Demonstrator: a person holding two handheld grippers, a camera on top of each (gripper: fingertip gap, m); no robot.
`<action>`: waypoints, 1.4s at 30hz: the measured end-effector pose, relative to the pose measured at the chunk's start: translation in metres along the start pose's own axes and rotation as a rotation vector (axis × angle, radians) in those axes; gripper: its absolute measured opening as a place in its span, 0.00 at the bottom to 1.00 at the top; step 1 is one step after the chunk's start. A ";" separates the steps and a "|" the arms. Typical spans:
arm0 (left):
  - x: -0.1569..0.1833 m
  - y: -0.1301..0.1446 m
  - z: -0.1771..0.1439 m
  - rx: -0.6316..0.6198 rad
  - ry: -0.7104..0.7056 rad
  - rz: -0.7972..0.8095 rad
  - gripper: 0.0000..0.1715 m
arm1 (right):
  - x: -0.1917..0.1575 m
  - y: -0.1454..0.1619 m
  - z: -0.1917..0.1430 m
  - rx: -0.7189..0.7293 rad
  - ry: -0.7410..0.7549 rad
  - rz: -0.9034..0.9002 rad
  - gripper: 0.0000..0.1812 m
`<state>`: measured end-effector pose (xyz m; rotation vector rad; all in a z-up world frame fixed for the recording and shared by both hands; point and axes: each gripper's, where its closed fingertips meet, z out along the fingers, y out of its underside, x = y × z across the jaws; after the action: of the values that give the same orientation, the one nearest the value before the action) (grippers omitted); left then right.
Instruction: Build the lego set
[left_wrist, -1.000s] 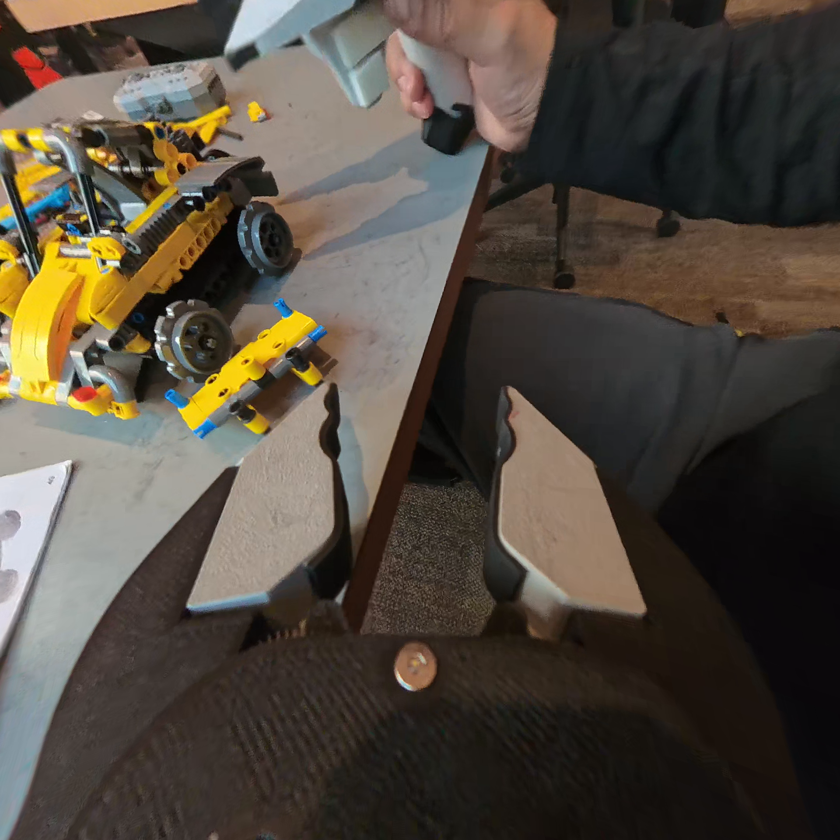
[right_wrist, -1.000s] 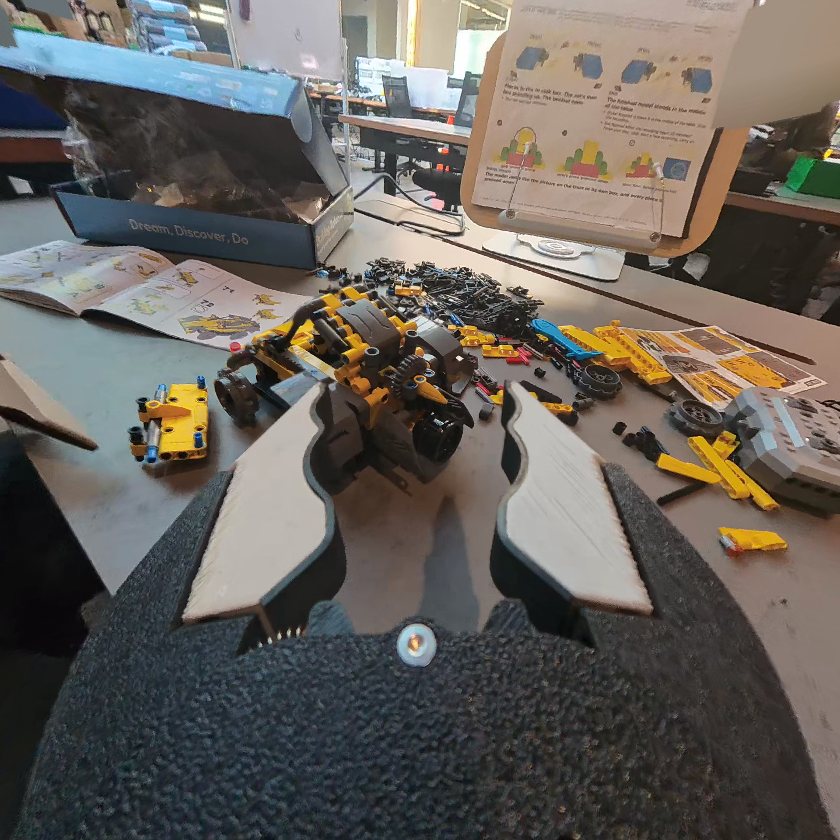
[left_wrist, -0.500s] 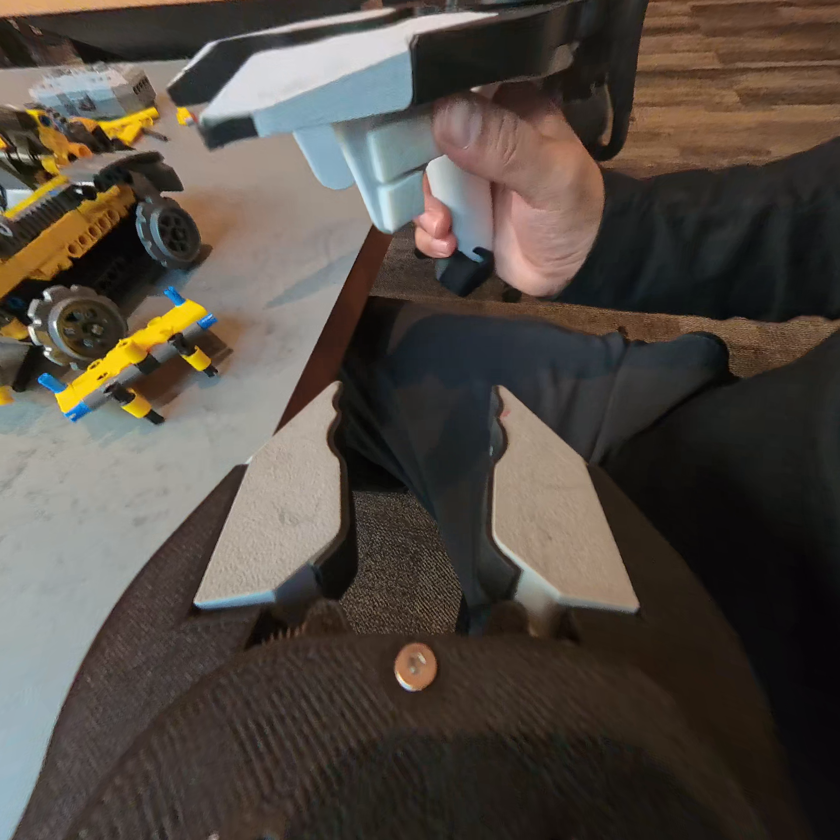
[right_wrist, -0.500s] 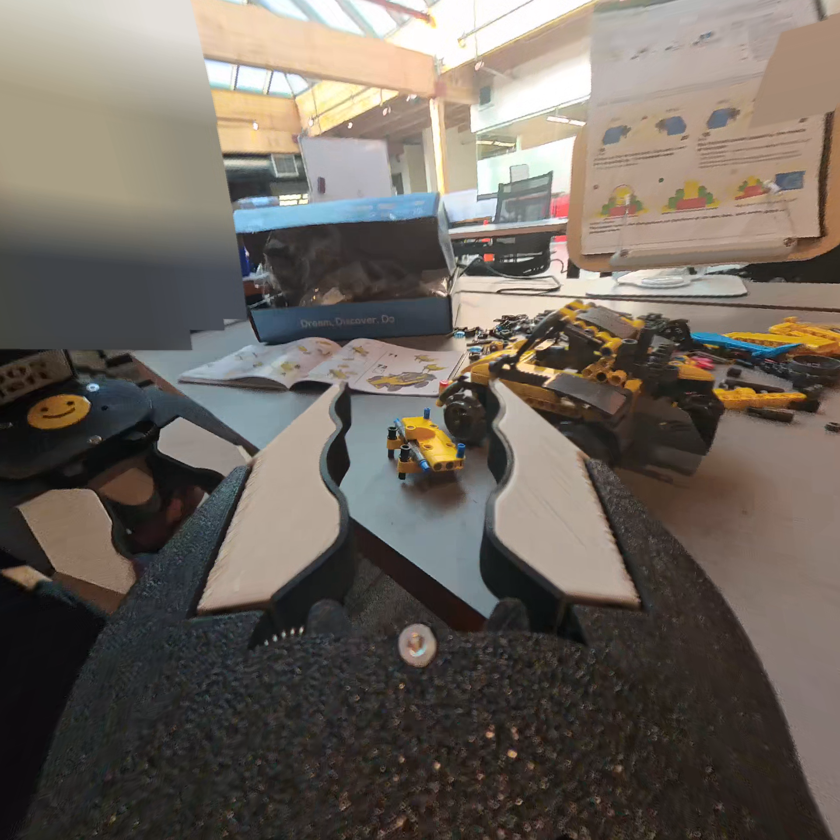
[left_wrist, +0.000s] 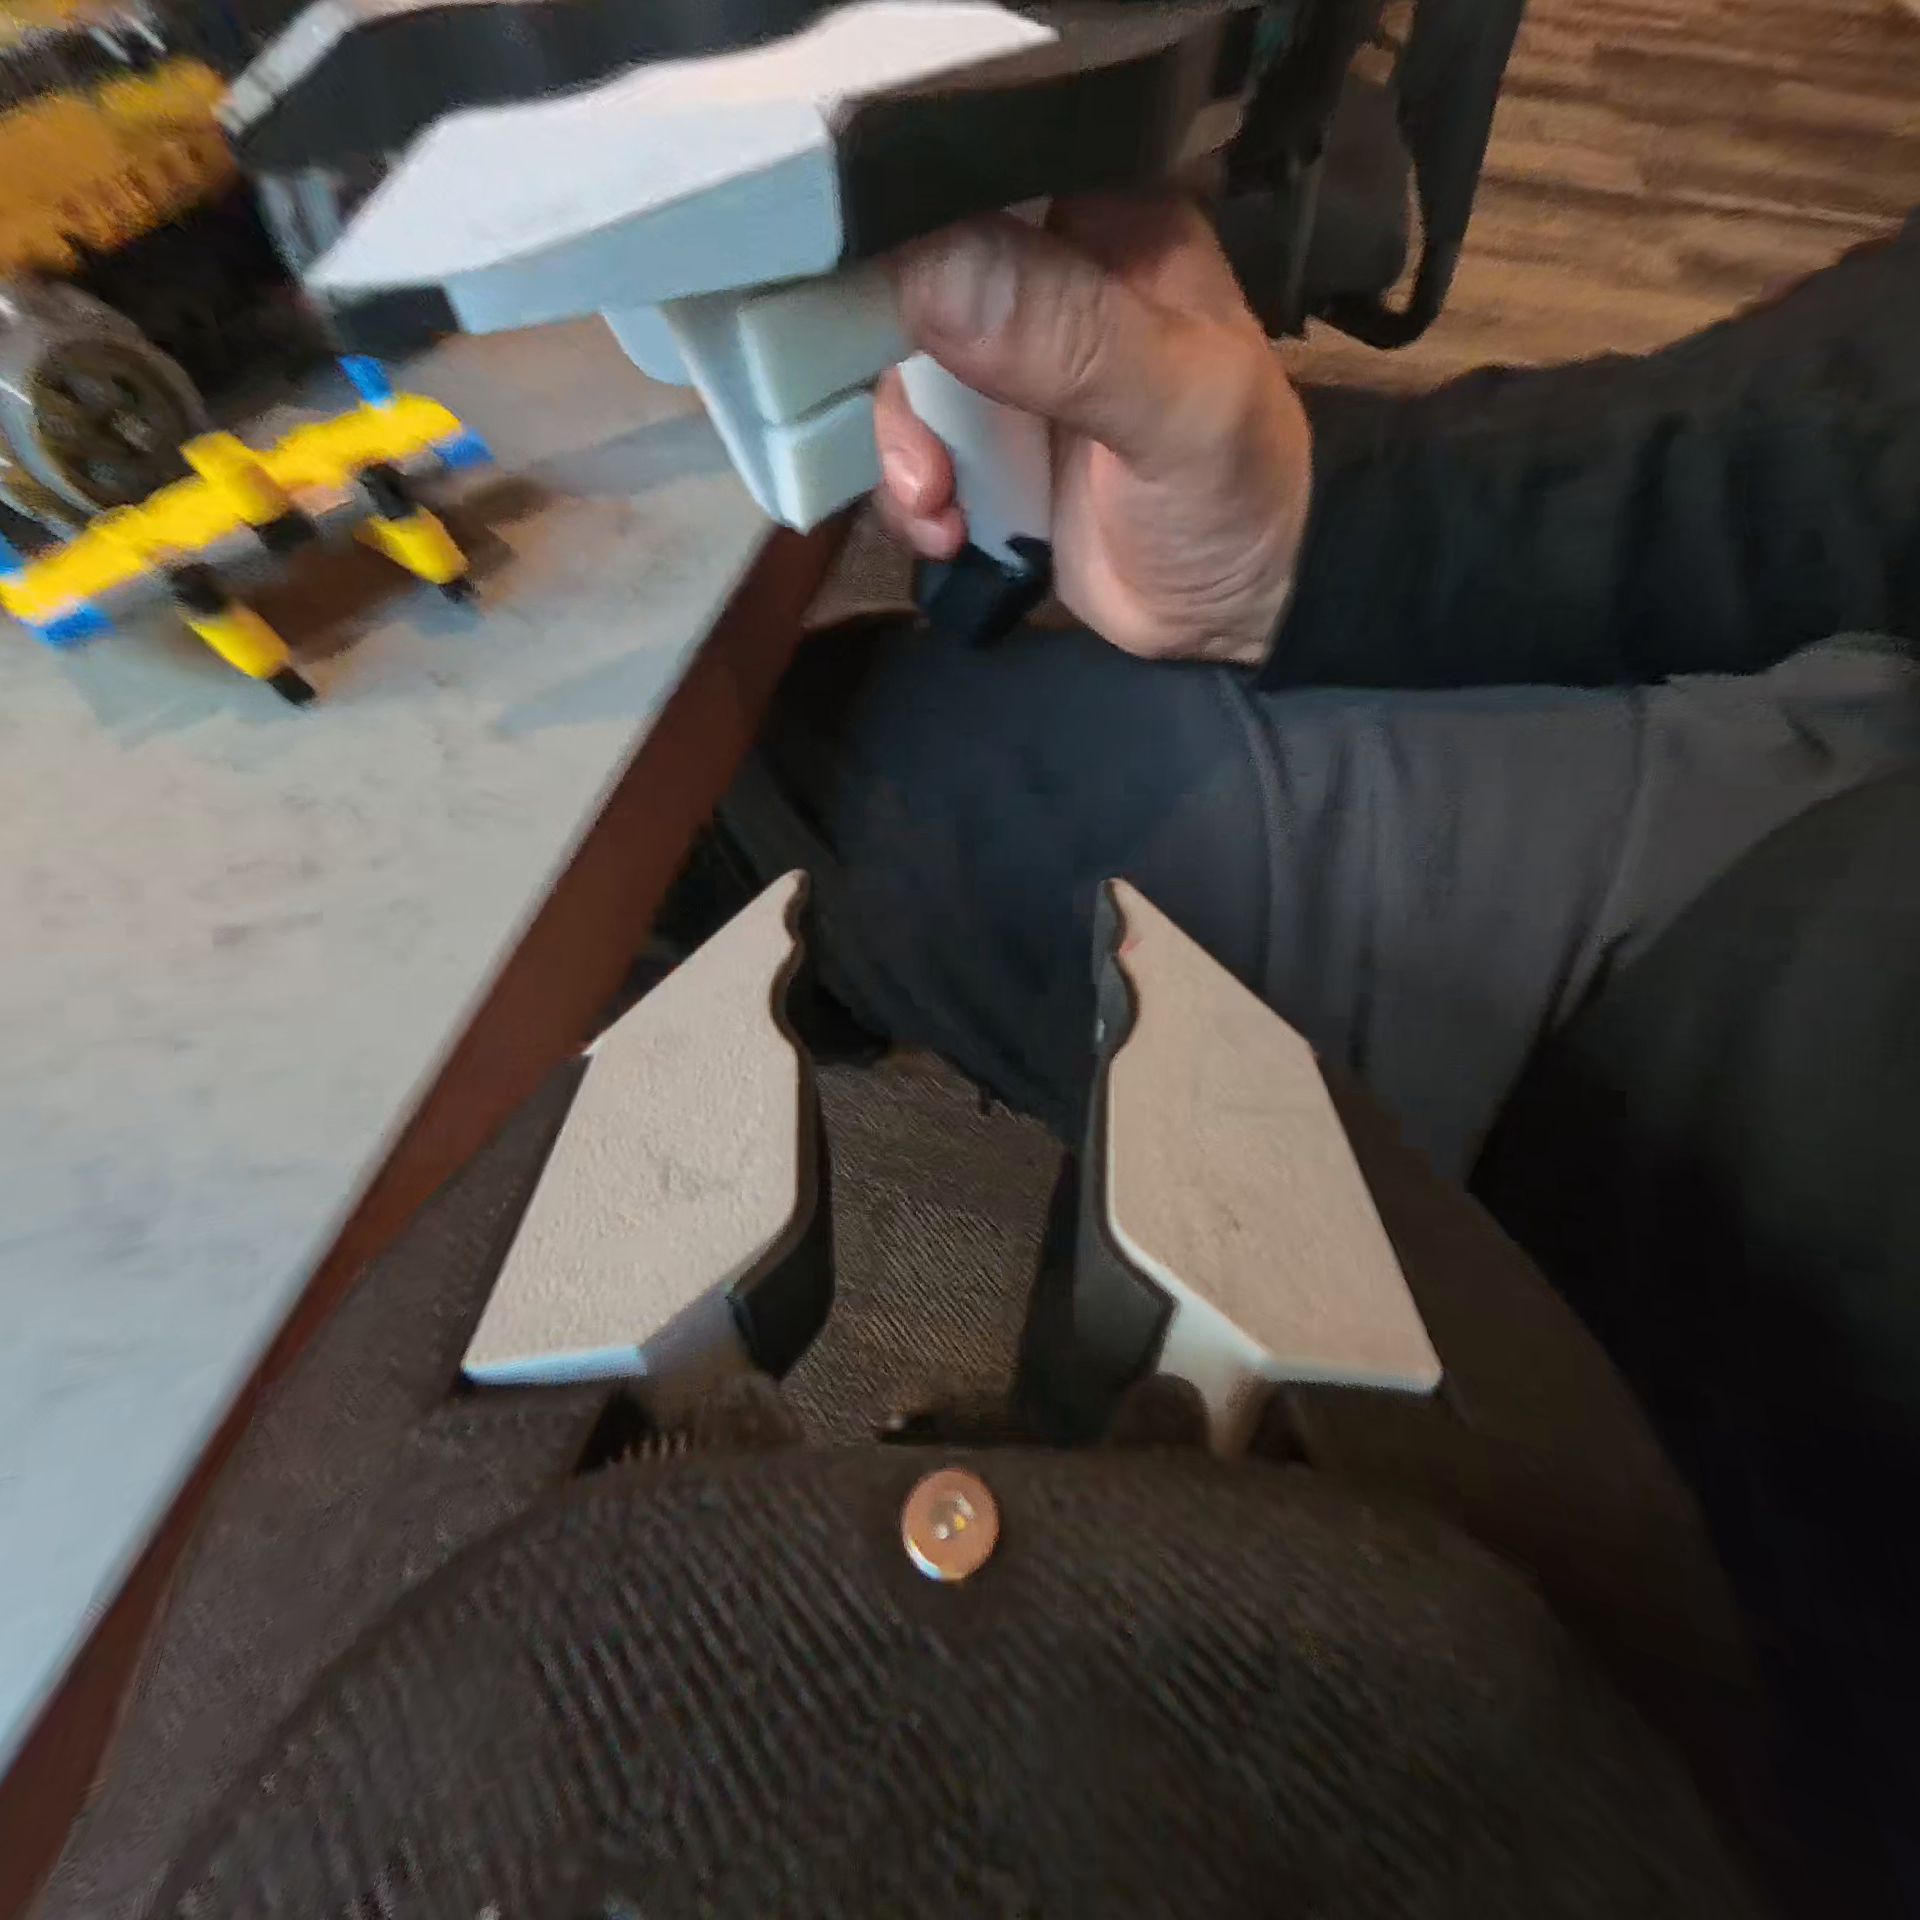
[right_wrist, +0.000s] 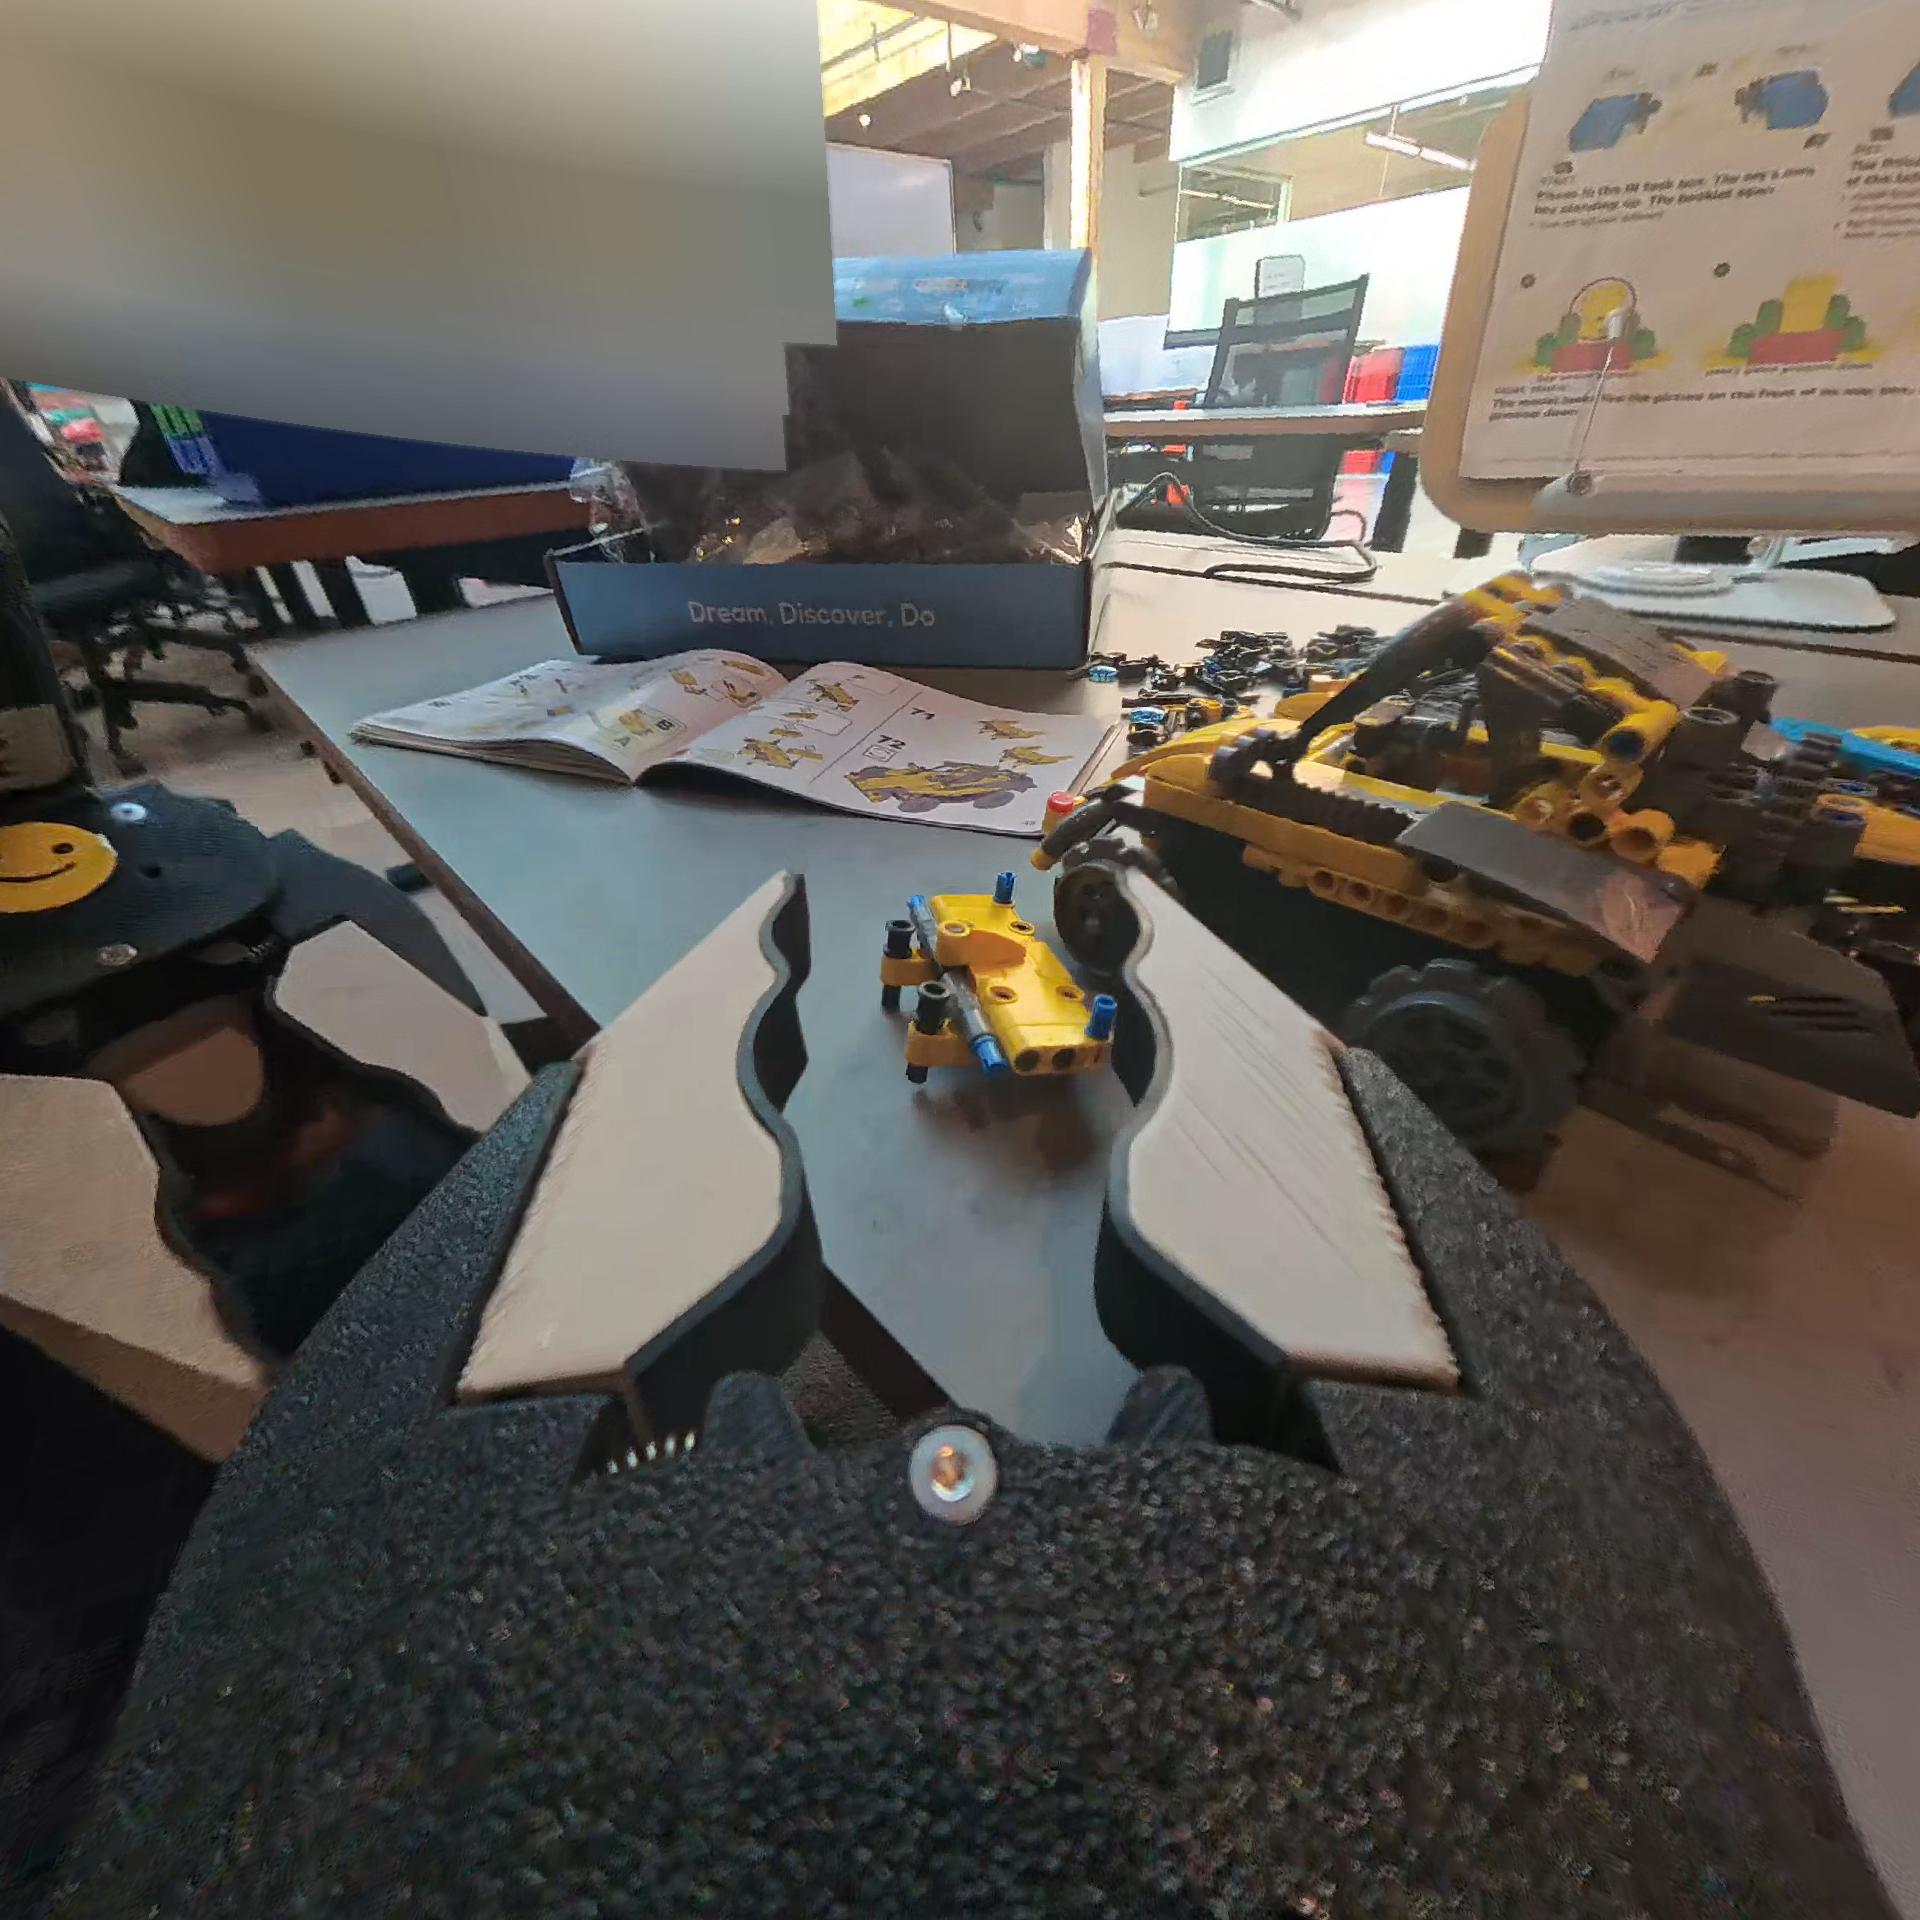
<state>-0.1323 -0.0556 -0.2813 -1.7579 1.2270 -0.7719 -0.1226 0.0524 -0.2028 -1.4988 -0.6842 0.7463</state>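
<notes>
A small yellow brick assembly (right_wrist: 992, 987) with blue and black pins lies on the grey table (right_wrist: 644, 894) near its front edge. My right gripper (right_wrist: 961, 914) is open and empty, low over the edge, with the assembly just beyond its fingertips. The assembly also shows in the left wrist view (left_wrist: 249, 520). A large yellow and black brick vehicle (right_wrist: 1455, 852) stands just right of it. My left gripper (left_wrist: 951, 904) is open and empty, off the table beside its edge, over a person's dark trousers (left_wrist: 1247, 831). A hand (left_wrist: 1122, 416) holds the right gripper's handle above.
An open instruction booklet (right_wrist: 748, 738) and a blue box (right_wrist: 831, 613) lie behind the assembly. Loose black and yellow parts (right_wrist: 1226, 665) are scattered farther back. A stand with a printed sheet (right_wrist: 1683, 260) is at the right. The table's brown edge (left_wrist: 582, 935) runs diagonally.
My right gripper has pulled back and swung left, from over the vehicle to facing the small assembly. My left gripper has moved off the table, and the hand-held right gripper now looms closer above it.
</notes>
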 end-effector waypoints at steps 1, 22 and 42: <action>0.007 0.008 -0.001 -0.020 0.014 -0.012 0.30 | -0.004 0.004 0.000 -0.013 0.011 -0.038 0.32; 0.028 0.029 -0.011 -0.143 -0.078 0.030 0.25 | 0.008 0.013 -0.030 -0.137 0.071 -0.089 0.34; 0.007 -0.007 -0.021 -0.008 0.143 -0.058 0.25 | 0.004 -0.047 -0.034 0.089 0.099 -0.069 0.23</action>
<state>-0.1442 -0.0672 -0.2651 -1.7759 1.2790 -0.9414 -0.0928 0.0381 -0.1554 -1.4145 -0.6169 0.6379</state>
